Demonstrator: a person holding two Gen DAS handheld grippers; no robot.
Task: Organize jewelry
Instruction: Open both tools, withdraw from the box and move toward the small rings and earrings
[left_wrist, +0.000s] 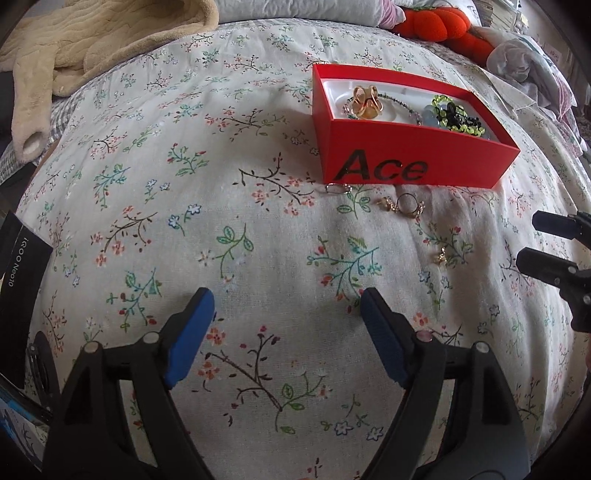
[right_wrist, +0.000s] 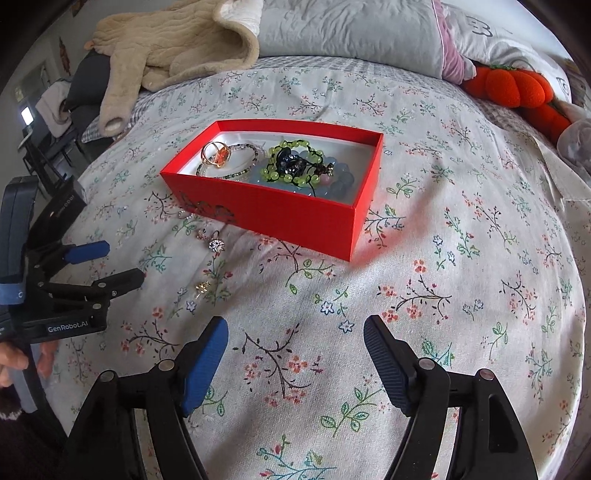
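Jewelry lies partly inside the red box (left_wrist: 413, 162) and partly loose on the floral bedspread (left_wrist: 221, 184) of the bed. In the left wrist view the box sits in the upper right of the frame, lid off, with "Ace" printed on its near wall. Inside it are a gold knot ring (left_wrist: 365, 99), thin beaded strands and a green bead bracelet (left_wrist: 454, 114) with dark beads on top; in the right wrist view pale blue beads (right_wrist: 340, 184) show beneath that bracelet. Just in front of the box's near wall, on the bedspread, rest a silver ring (left_wrist: 338, 189) and a cluster of gold rings (left_wrist: 404, 206), and a small gold earring (left_wrist: 441, 256) lies apart from them, lower in the frame.

Both tools point steeply down at the bedspread. The left gripper (left_wrist: 288, 306) has its blue-padded jaws spread wide with nothing between them, only cloth. The right gripper (right_wrist: 295, 332) also stands with jaws wide and empty. In the right wrist view the left gripper comes in from the left edge, held by a hand (right_wrist: 14, 360) at the lower left, its tips near the loose earring but not touching it. A beige fleece garment (right_wrist: 166, 48) lies at the top left, an orange plush toy (right_wrist: 517, 86) at the upper right.
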